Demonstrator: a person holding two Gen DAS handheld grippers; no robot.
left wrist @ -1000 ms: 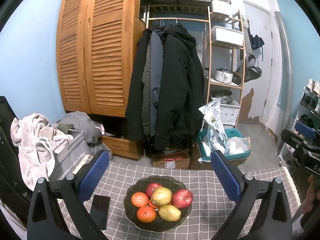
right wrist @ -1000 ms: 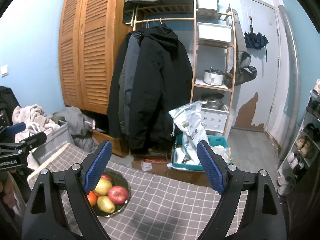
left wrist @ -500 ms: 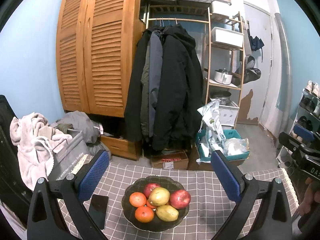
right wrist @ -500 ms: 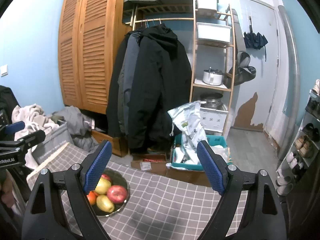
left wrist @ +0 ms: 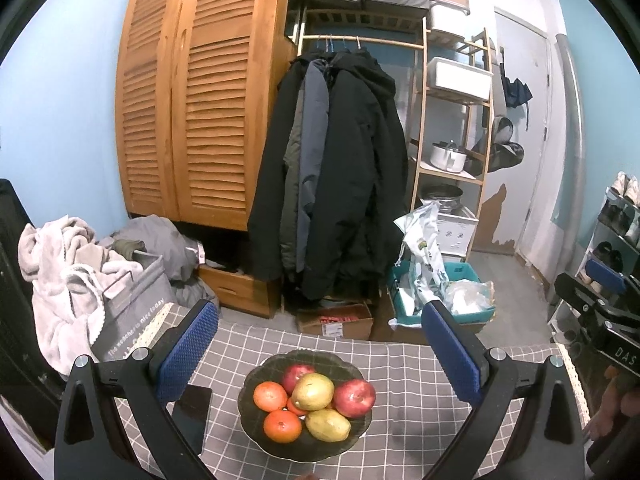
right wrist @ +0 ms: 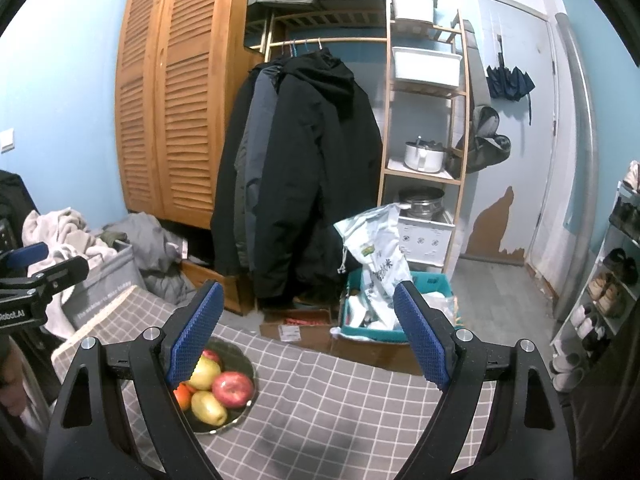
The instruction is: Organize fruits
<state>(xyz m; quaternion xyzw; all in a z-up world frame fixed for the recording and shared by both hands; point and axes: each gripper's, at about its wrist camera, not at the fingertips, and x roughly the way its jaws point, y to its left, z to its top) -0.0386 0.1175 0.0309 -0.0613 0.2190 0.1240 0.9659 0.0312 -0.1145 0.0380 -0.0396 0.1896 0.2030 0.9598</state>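
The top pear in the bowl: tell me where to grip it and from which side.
Grip the top pear across its widest middle, coming from above with the open left gripper. It sits highest on the pile in the bowl, with apples and oranges crowding its sides.

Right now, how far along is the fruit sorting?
Barely begun, it seems. All the fruit, red apples, oranges and yellow-green pears, sits piled in the dark bowl on the checked tablecloth. The left tongs and right tongs are open and hold nothing. Picking out and arranging the fruit is left.
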